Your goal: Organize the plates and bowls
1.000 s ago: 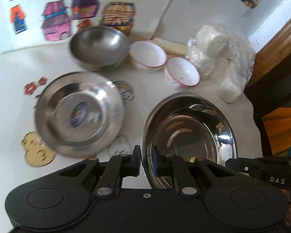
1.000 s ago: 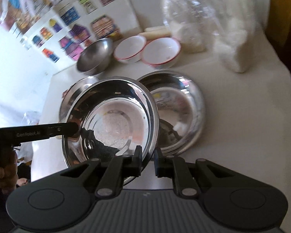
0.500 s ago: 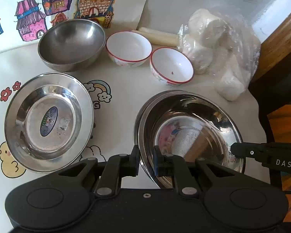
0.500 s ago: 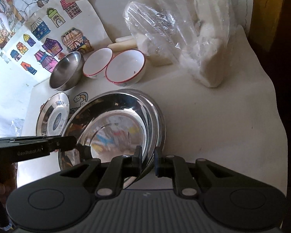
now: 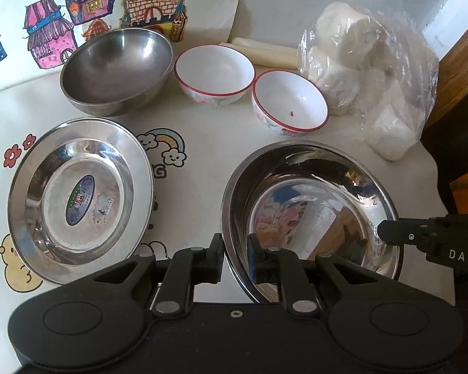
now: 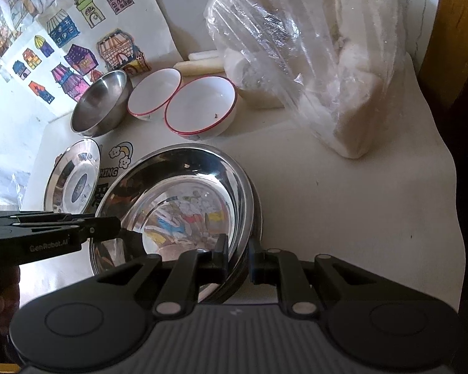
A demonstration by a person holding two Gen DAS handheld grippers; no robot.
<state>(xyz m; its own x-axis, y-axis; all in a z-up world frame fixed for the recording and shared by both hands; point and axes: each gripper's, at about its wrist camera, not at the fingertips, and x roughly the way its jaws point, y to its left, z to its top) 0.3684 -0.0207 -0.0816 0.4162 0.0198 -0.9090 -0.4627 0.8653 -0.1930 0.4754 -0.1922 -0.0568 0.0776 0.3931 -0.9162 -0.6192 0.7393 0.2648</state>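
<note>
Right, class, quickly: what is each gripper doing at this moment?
Left gripper: fingers closed on the near rim of the steel plate.
Right gripper: fingers closed on the opposite rim of the same plate.

steel plates (image 5: 309,205): polished, mirror-bright metal
deep bowl (image 5: 115,68): duller brushed metal
small bowls (image 5: 213,73): glossy white, red-rimmed
bag (image 5: 377,71): clear crinkled plastic
table cover (image 6: 343,205): matt, smooth
</note>
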